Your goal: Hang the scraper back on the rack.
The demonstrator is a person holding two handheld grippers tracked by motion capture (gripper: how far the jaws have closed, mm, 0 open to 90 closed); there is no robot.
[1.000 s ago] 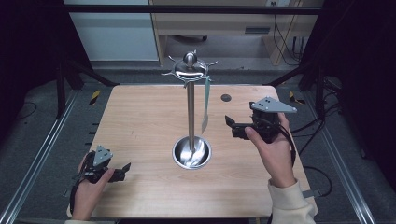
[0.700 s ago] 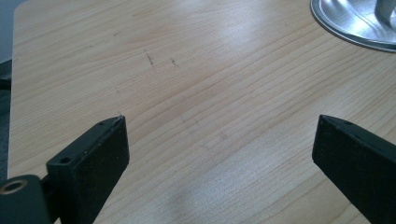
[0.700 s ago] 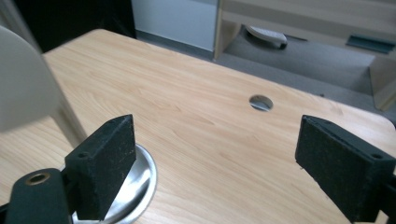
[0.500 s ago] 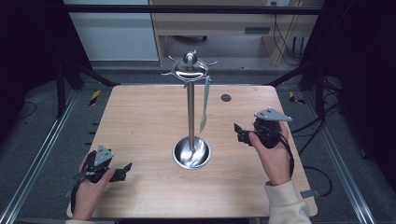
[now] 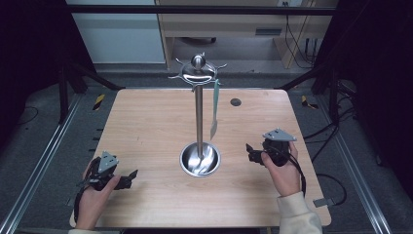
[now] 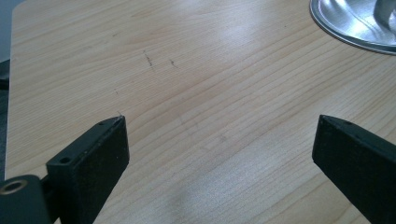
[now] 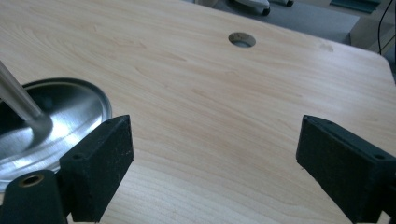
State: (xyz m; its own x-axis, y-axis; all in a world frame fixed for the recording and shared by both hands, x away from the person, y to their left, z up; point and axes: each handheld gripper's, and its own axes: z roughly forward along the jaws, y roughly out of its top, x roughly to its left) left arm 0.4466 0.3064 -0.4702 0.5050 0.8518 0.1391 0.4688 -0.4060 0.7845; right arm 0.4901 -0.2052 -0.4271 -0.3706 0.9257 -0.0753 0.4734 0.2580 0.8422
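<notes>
A steel utensil stand (image 5: 198,117) rises from a round dish base (image 5: 199,159) at the table's middle, topped by a ring of hooks (image 5: 197,73). A pale, flat utensil (image 5: 214,109) hangs from one hook on its right side. My right gripper (image 5: 249,152) rests low to the right of the base, open, with bare wood between its jaws (image 7: 212,154); the base (image 7: 60,121) and the pole (image 7: 18,98) lie to its left. My left gripper (image 5: 129,178) is near the front left corner, open over bare wood (image 6: 219,154), with the base's rim (image 6: 355,23) farther off.
The wooden table (image 5: 146,122) has a small round cable hole (image 5: 235,102) (image 7: 242,39) at the back right. Dark metal frame rails run along both sides of the table, and cables trail on the floor at the right.
My right gripper has come back from beside the hanging utensil toward the near right of the table and dropped lower. The left gripper has stayed put.
</notes>
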